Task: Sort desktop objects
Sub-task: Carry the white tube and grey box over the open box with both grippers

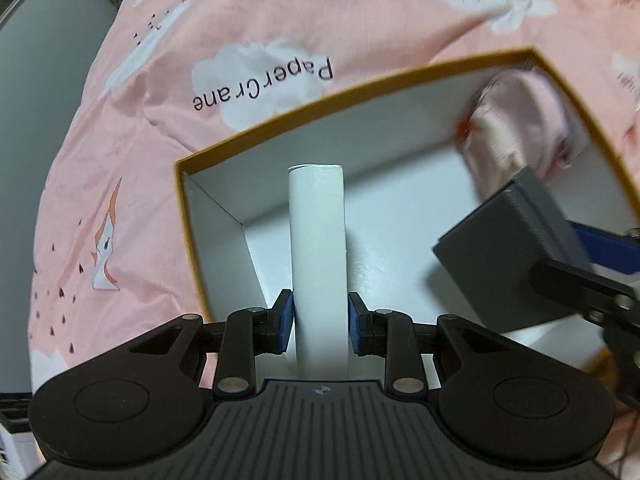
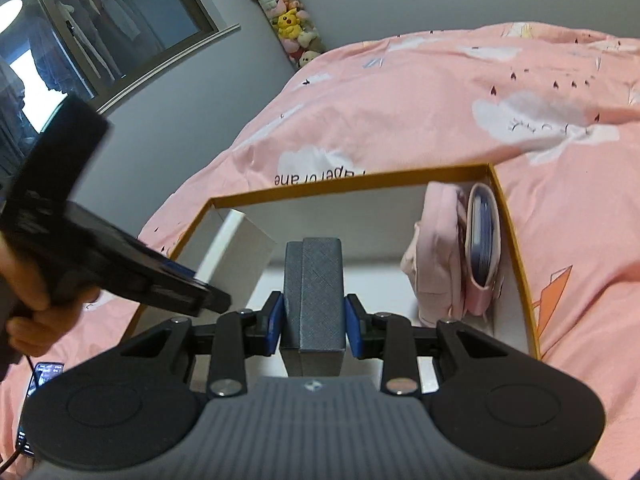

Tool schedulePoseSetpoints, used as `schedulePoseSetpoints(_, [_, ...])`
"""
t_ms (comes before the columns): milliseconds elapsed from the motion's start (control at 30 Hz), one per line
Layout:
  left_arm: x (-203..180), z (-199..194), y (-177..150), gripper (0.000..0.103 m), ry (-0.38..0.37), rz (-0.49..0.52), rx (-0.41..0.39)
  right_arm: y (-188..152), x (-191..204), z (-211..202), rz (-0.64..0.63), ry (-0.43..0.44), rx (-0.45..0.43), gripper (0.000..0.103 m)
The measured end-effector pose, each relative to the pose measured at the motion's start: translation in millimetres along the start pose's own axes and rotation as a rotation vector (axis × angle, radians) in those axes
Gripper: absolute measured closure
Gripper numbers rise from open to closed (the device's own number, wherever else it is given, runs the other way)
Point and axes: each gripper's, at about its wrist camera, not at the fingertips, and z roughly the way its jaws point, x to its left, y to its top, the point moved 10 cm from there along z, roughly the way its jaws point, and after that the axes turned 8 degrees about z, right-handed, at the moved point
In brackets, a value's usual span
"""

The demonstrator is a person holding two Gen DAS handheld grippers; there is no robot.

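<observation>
An open storage box point(image 1: 280, 120) with an orange rim and white inside lies on a pink bed; it also shows in the right wrist view point(image 2: 360, 182). My left gripper point(image 1: 321, 326) is shut on a white box point(image 1: 317, 248), held over the storage box's left part; that white box shows in the right wrist view point(image 2: 236, 248). My right gripper point(image 2: 314, 322) is shut on a grey box point(image 2: 316, 292), over the box's middle; the grey box shows in the left wrist view point(image 1: 508, 252). A pink pouch point(image 2: 440, 252) stands against the box's right wall.
The pink bedspread point(image 2: 400, 100) with cloud prints surrounds the box. A grey wall, a window point(image 2: 100, 28) and a column of plush toys point(image 2: 288, 20) lie beyond the bed. A phone point(image 2: 44, 376) lies at the lower left.
</observation>
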Motion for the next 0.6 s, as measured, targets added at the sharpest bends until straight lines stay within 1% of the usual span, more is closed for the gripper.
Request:
schedulePoseSetpoints(167, [-5.6, 21.0, 8.1, 0.071, 0.075, 0.042, 0.061, -4.5, -11.7, 9.0, 0.014, -0.011, 0.019, 0.069])
schedulePoseSetpoints(300, [-5.5, 34.7, 10.4, 0.071, 0.102, 0.044, 0.097, -8.6, -15.5, 13.2, 0.018, -0.008, 0.036, 0.068])
schedulePoseSetpoints(400, [-4.7, 41.3, 11.2, 0.071, 0.088, 0.023, 0.112, -11.0, -16.5, 15.9, 0.019, -0.012, 0.049, 0.068])
schedulePoseSetpoints(467, [-6.1, 43.3, 9.4, 0.071, 0.064, 0.008, 0.126, -12.8, -16.9, 18.3, 0.020, -0.019, 0.058, 0.068])
schedulePoseSetpoints(600, [-7.9, 37.9, 10.3, 0.070, 0.021, -0.002, 0.102, -15.1, -15.7, 21.7, 0.016, -0.026, 0.070, 0.068])
